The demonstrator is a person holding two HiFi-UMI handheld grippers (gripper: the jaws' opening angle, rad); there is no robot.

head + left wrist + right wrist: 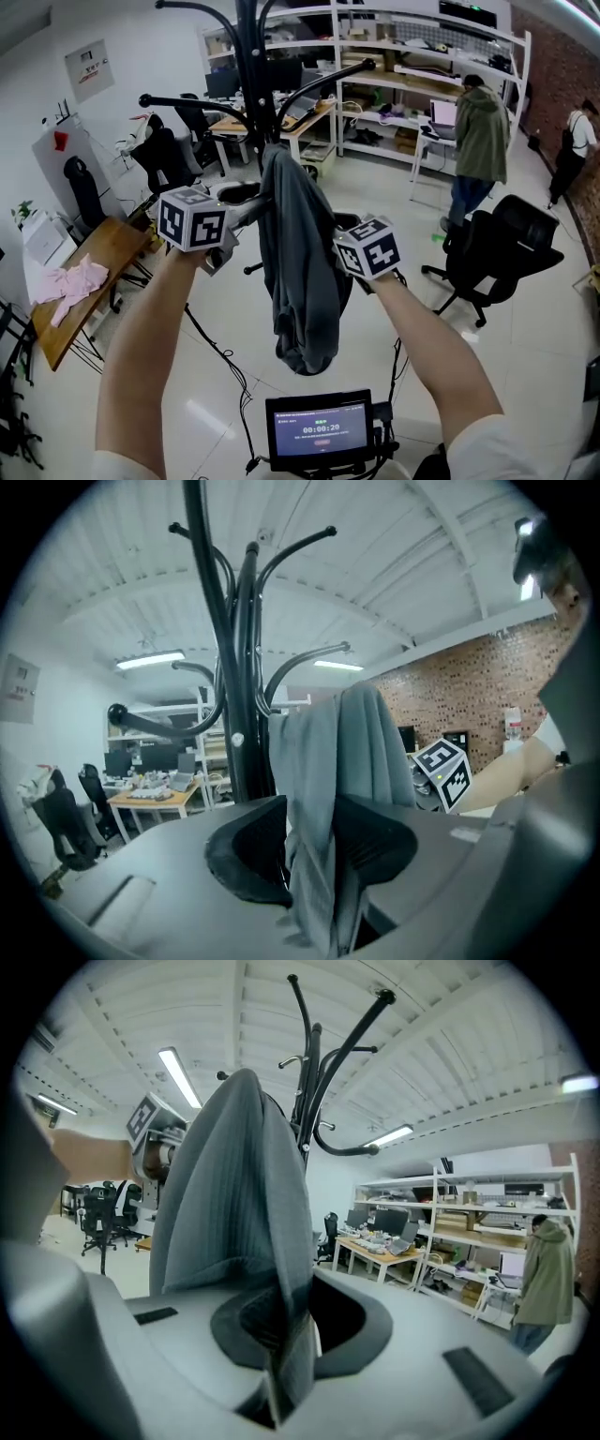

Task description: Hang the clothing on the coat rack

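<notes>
Grey top hanging on coat rack hook. Left gripper jaws standing apart, cloth hanging loose between. Right gripper jaws pinching its edge.

Rack shared — head downward, others seemingly upward

The room is brightly and evenly lit by ceiling strip lights, which are seen glowing left of the coat rack in the left gripper view and on both sides of it in the right gripper view. Soft glare is thrown on the glossy floor below the rack. Straight lines are bent by wide-angle distortion, and both gripper views are framed by dark corners. Nearest the lens, the grey garment is blurred.
</notes>
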